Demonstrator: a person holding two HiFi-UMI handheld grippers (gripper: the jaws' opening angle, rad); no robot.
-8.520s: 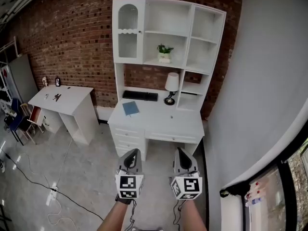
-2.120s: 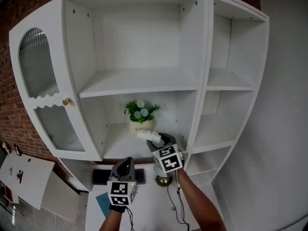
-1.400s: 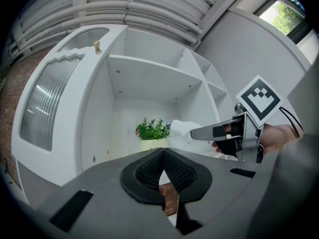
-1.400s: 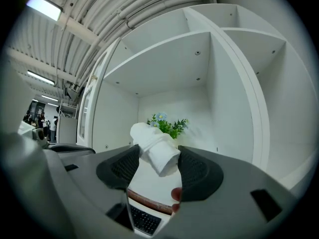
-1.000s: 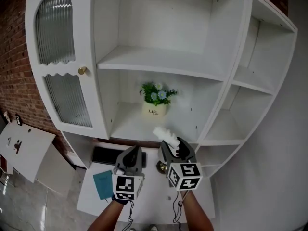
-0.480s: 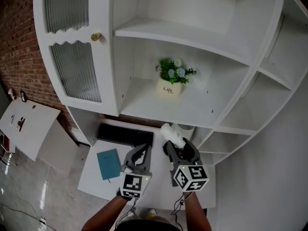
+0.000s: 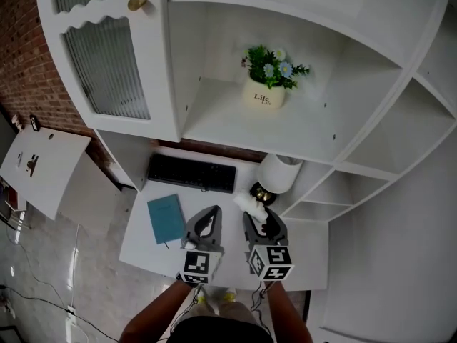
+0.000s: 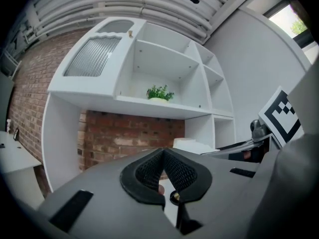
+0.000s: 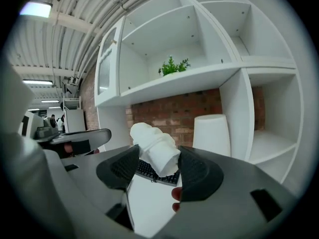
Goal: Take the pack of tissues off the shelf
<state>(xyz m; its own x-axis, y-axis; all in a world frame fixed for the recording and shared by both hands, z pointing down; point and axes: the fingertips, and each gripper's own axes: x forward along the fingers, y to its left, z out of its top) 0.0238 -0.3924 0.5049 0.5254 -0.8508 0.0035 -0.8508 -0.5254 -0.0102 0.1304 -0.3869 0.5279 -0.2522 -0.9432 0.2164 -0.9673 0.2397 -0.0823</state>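
A: Whereabouts of the pack of tissues (image 7: pixel 249 206)?

B: Off the shelf (image 7: pixel 285 131). Pinched in the right tool (image 7: pixel 258 220), up above the worktop (image 7: pixel 143 241) and just in front of the white lamp (image 7: pixel 278 174).

A: Gripped how?

B: Squeezed across its lower half between the two dark pads (image 9: pixel 197 176), plain to see in the right gripper view. Sticking up past the tips, leaning over to the left there.

A: And the left tool (image 7: pixel 208 220)?

B: Clenched on nothing, closed tight at the tips in the left gripper view. Held just beside the right tool, over the front part of the worktop.

A: Anything on the shelf?

B: A potted plant (image 7: pixel 270 77) with green leaves and small pale flowers, in a white pot, towards the back.

A: And down on the worktop?

B: A black keyboard (image 7: pixel 191 174) near the back, a blue notebook (image 7: pixel 166 219) just in front of its left end, and the lamp off to the right.
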